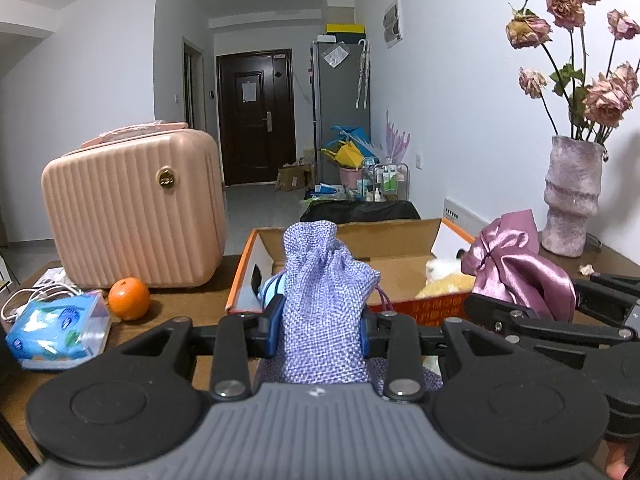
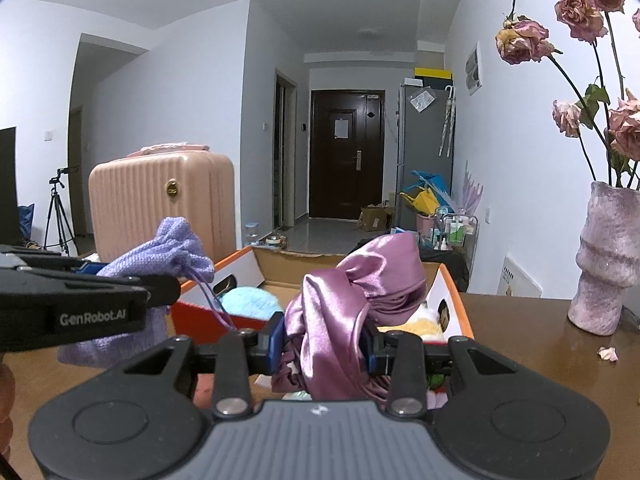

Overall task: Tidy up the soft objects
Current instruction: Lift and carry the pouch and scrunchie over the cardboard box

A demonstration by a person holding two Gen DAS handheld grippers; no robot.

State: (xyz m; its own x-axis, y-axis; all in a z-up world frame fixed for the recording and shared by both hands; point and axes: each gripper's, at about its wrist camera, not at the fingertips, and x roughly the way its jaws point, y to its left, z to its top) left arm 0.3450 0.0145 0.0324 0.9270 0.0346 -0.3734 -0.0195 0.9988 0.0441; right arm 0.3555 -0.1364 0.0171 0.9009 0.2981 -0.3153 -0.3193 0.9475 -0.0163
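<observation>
Left gripper (image 1: 320,330) clamping lavender pouch (image 1: 320,300), brown table (image 1: 184,308)

Lighting: even, cool indoor light; soft shadows. Glare: none. Focus: sharp throughout. Distortion: strong fisheye bending at edges, dark vignetted corners.

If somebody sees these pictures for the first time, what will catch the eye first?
Probably the lavender woven drawstring pouch gripped in the left claw, and the shiny purple satin pouch in the right claw, both before the open cardboard box. Next, the ribbed pink suitcase at left.
</observation>
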